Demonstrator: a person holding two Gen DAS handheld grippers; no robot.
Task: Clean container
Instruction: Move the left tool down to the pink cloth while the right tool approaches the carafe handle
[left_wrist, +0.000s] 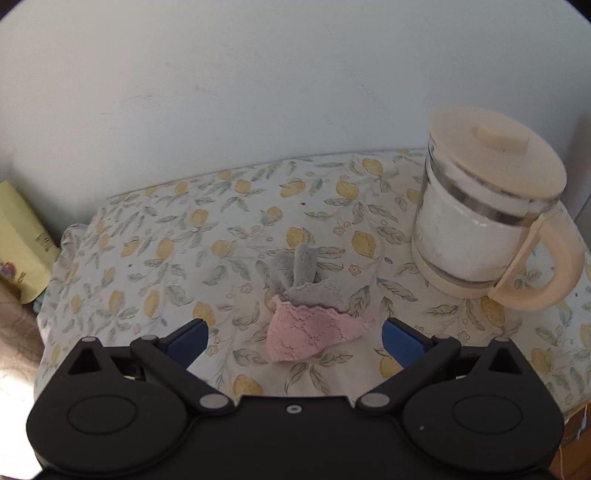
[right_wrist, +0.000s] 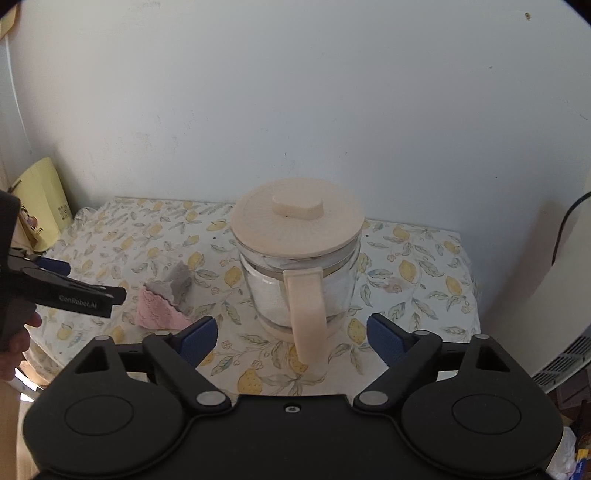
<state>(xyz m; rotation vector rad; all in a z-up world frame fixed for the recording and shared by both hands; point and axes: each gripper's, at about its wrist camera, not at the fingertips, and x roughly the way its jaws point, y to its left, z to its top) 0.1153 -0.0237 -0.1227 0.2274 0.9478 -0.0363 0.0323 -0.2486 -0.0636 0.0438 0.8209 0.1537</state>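
A glass jug (right_wrist: 299, 280) with a cream lid (right_wrist: 297, 225) and cream handle (right_wrist: 306, 310) stands on the lemon-print tablecloth (right_wrist: 406, 273); it also shows at the right of the left wrist view (left_wrist: 480, 221). A crumpled pink and grey cloth (left_wrist: 310, 314) lies left of the jug, and shows in the right wrist view (right_wrist: 166, 299). My left gripper (left_wrist: 295, 332) is open, just short of the cloth, which sits between its blue pads (left_wrist: 192, 339). My right gripper (right_wrist: 291, 336) is open, facing the jug's handle, which hangs between the fingers.
A pale wall (right_wrist: 295, 110) backs the small table. A yellow paper bag (left_wrist: 22, 240) stands off the table's left edge. A white appliance with a vent (right_wrist: 565, 332) and a dark cable stands at the right. The left gripper's body (right_wrist: 66, 291) reaches in from the left.
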